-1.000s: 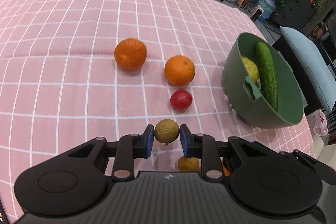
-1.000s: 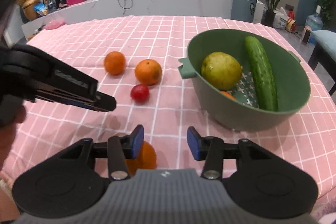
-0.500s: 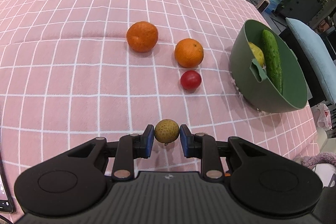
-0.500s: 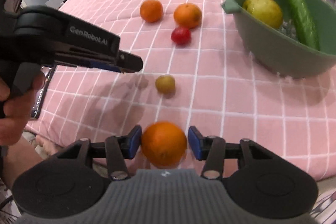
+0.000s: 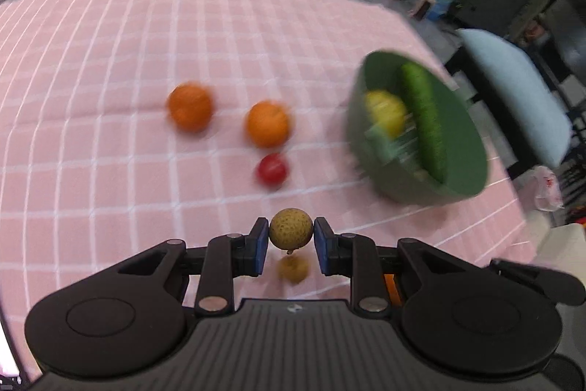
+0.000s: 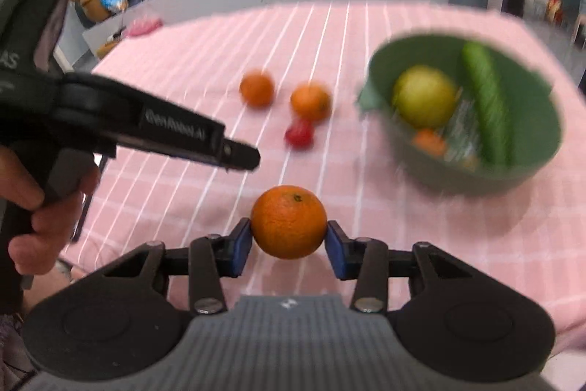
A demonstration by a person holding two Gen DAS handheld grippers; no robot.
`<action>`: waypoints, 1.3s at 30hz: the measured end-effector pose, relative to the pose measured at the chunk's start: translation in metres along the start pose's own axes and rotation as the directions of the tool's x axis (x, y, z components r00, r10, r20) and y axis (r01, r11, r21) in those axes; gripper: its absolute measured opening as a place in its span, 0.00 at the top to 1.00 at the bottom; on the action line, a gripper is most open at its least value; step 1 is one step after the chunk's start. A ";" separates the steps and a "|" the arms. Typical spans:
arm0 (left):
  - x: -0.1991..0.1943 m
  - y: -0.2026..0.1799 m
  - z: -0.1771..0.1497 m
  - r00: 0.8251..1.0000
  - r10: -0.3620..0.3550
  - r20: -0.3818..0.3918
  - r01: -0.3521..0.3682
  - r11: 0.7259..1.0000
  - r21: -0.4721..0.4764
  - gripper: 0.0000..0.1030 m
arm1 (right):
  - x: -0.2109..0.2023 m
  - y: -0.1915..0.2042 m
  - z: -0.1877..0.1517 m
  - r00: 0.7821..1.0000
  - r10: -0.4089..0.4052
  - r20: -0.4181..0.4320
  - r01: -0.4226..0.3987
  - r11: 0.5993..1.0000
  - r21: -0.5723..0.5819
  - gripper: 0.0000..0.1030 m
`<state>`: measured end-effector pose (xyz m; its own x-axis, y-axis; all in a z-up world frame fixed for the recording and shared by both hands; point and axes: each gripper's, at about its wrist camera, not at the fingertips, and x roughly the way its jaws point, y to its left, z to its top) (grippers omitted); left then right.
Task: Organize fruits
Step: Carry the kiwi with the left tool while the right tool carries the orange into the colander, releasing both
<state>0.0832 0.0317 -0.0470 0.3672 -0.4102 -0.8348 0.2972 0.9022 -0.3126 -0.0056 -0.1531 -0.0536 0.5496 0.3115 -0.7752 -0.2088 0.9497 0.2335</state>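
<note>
The left claw (image 5: 291,242) holds a small yellow fruit (image 5: 291,232) tight. The right claw (image 6: 288,242) is closing on an orange (image 6: 288,221), squeezing it above the pink desk (image 6: 403,244).

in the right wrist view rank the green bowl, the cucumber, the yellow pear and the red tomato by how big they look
1. green bowl
2. cucumber
3. yellow pear
4. red tomato

The frame is blurred, but the gaps look clear.
</note>
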 end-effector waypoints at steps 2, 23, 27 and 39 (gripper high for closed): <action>-0.006 -0.013 0.012 0.999 -0.042 0.027 0.042 0.999 0.023 0.71 | -0.015 -0.005 0.009 0.998 -0.033 0.050 0.035 0.999 -0.031 0.61; 0.066 -0.114 0.067 0.994 0.082 -0.069 -0.052 0.933 0.355 0.71 | 0.022 -0.099 0.053 0.968 -0.244 -0.054 0.240 0.968 -0.072 0.61; 0.078 -0.118 0.069 0.990 0.103 -0.096 -0.058 0.918 0.391 0.71 | 0.030 -0.104 0.050 0.969 -0.230 -0.089 0.225 0.973 -0.057 0.61; 0.095 -0.121 0.064 0.987 0.097 -0.130 -0.036 0.913 0.407 0.56 | 0.029 -0.104 0.050 0.968 -0.231 -0.097 0.227 0.973 -0.048 0.60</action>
<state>0.1381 -0.1253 -0.0595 0.2764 -0.2996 -0.9132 0.6164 0.7842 -0.0708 0.0723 -0.2415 -0.0710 0.5015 0.0789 -0.8616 -0.1171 0.9929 0.0228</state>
